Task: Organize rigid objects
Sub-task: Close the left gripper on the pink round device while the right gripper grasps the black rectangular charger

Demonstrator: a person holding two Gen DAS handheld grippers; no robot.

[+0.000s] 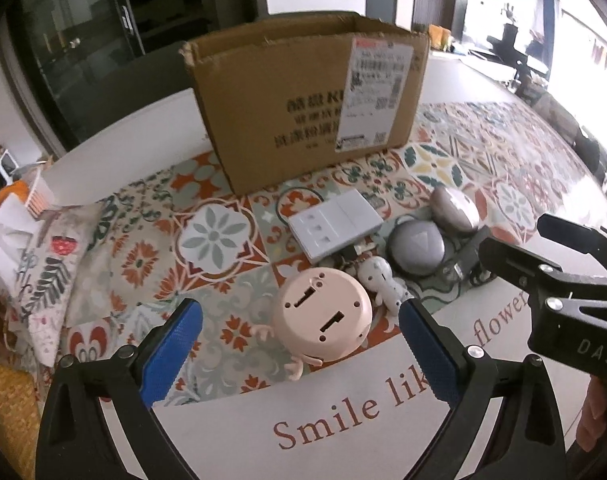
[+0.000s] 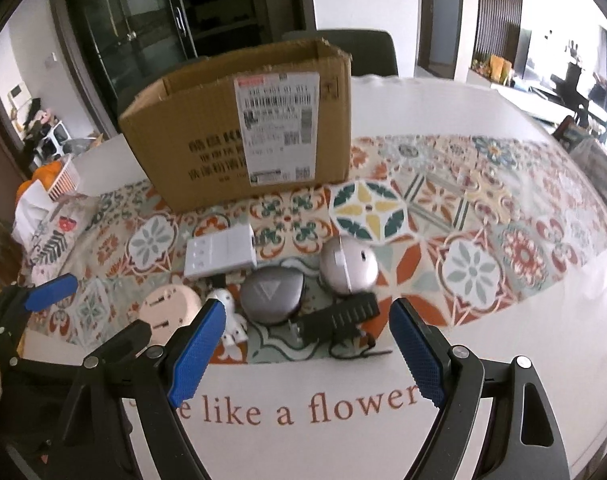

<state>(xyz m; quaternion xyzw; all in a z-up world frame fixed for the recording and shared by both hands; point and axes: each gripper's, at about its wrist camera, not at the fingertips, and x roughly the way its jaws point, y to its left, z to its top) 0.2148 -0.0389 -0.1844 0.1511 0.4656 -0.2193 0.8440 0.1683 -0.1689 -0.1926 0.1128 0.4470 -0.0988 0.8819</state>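
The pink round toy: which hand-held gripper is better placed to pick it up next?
Left. The pink toy lies just ahead of the open left hand-held gripper, between its fingers' lines. The right hand-held gripper faces the black strap instead.
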